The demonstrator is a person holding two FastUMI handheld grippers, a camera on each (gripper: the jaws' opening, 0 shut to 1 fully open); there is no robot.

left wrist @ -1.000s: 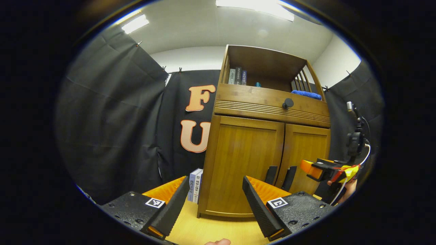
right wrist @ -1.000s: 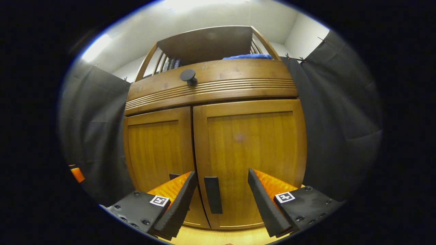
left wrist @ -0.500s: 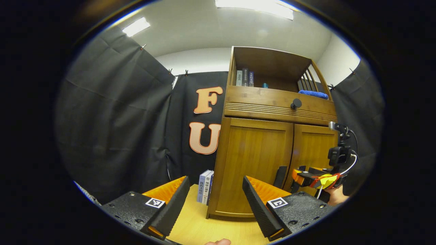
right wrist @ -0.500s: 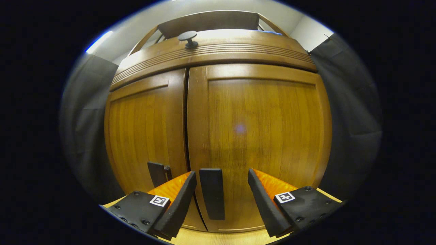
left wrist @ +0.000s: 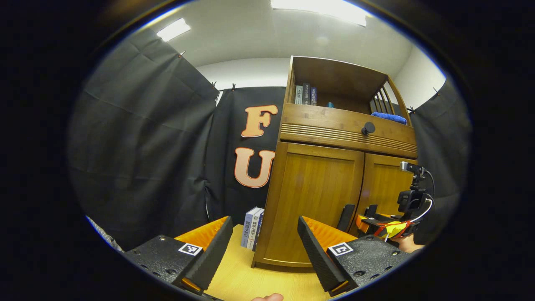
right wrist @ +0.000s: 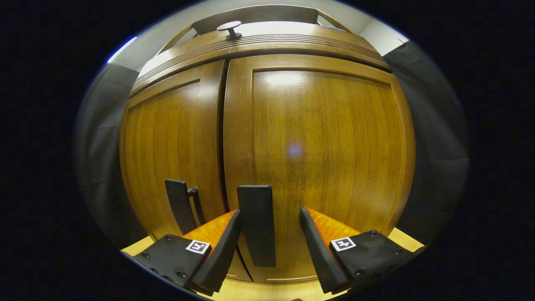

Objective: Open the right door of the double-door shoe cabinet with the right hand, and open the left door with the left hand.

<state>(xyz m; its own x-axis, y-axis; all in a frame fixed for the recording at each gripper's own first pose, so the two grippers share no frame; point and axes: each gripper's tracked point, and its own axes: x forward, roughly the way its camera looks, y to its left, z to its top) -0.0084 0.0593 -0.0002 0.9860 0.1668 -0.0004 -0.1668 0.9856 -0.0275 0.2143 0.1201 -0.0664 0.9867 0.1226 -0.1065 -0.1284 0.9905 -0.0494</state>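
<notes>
Doors (right wrist: 292,146) both closed; right gripper (right wrist: 267,234) spread around right handle (right wrist: 256,225), left gripper (left wrist: 263,246) spread, well back.

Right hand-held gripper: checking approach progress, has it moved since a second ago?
Yes. The right hand-held gripper moved closer to the wooden right door; its black handle now sits between open fingers.
</notes>
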